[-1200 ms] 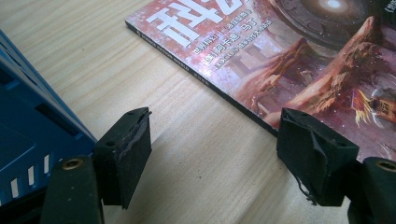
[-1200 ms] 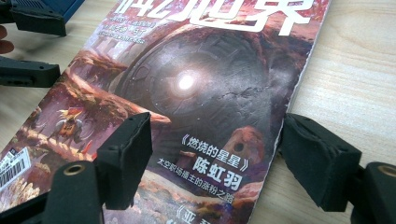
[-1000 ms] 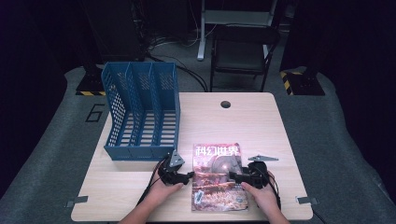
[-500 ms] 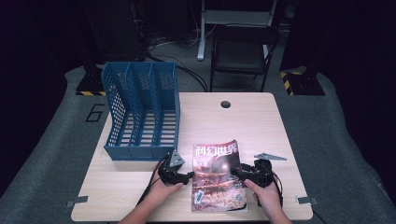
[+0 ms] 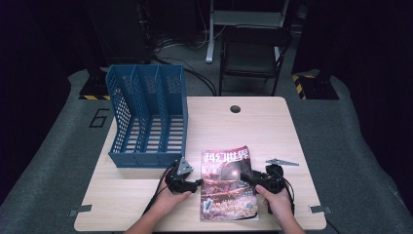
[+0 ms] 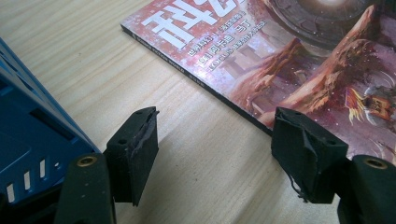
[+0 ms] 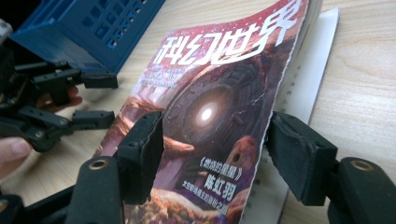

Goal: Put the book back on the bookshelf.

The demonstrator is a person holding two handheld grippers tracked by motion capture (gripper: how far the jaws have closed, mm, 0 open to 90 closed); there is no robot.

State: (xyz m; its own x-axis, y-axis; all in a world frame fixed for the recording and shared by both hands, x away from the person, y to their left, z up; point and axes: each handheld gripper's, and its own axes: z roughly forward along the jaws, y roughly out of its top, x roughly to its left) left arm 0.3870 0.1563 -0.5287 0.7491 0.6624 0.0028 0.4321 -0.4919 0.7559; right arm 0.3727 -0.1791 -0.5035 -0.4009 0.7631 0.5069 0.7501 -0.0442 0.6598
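Two released claws flank the magazine (image 5: 228,183): left claw (image 5: 197,184) beside its spine, right claw (image 5: 247,177) straddling its lifted edge.

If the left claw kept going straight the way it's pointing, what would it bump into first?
Most likely the magazine. The left claw is open over bare table, and the magazine's dark spine edge lies just ahead, already level with one jaw. Depth is hard to judge, so it might scrape the wood first.
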